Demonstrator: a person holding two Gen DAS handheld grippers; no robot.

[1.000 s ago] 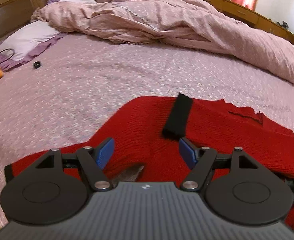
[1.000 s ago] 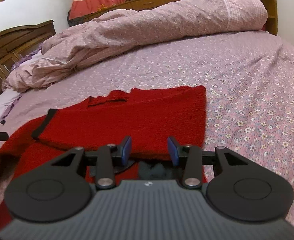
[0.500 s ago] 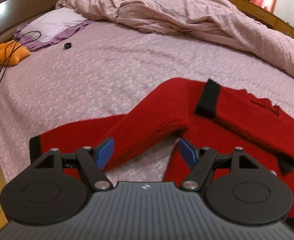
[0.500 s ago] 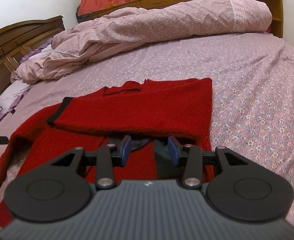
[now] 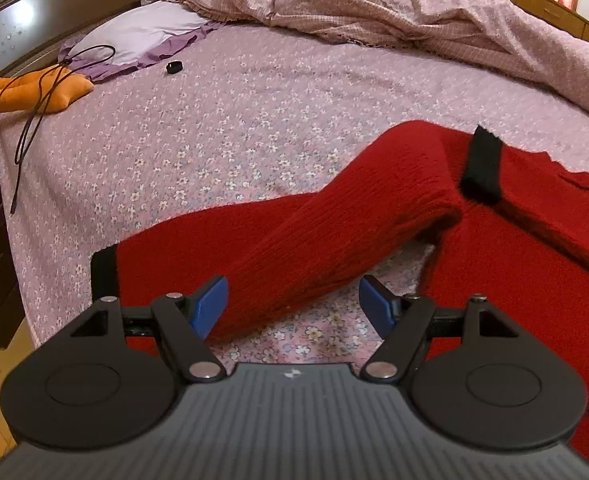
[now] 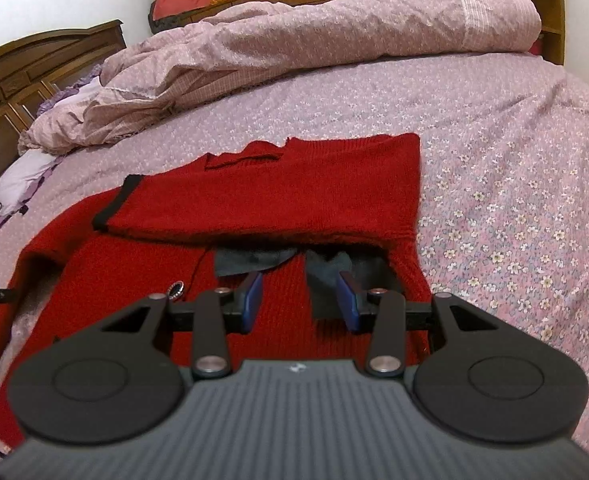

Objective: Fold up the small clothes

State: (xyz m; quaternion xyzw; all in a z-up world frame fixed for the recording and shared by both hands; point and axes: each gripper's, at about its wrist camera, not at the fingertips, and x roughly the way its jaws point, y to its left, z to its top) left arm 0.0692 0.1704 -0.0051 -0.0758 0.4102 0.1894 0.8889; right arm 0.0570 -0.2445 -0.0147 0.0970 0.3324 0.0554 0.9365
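Left gripper (image 5: 293,304): jaws spread wide, nothing pinched. Directly between them, bare flowered pink bedsheet (image 5: 214,128). Just beyond the left jaw's blue pad, the loose left sleeve (image 5: 334,236) of the red ribbed knit sweater (image 6: 278,200) runs slantwise away, its black cuff (image 5: 104,276) lying out past the left jaw, near the bed's edge. Sweater body sits beyond the right jaw.

Right gripper (image 6: 299,304): jaws partly spread, clamping nothing; red knit lies flat beneath the gap. Just ahead of the right jaw, a dark grey lining patch (image 6: 326,268) shows under the folded upper layer. The other sleeve already lies across the chest, its black cuff (image 6: 114,200) well left of the jaws. A small round silver button (image 6: 175,290) rests just outside the left jaw.

Likely step: take the loose sleeve and lay it over the body. To do it well, the left jaws should probably come down on the sleeve near its cuff end, pinch both knit layers, lift only enough to clear the sheet, and carry it across parallel to the folded sleeve. Thick knit may sag and drag; a light hold by the right jaws on the body would help keep it from shifting.

Far: rumpled pink quilt (image 6: 314,40), lilac pillow (image 5: 134,36), wooden headboard (image 6: 34,64).
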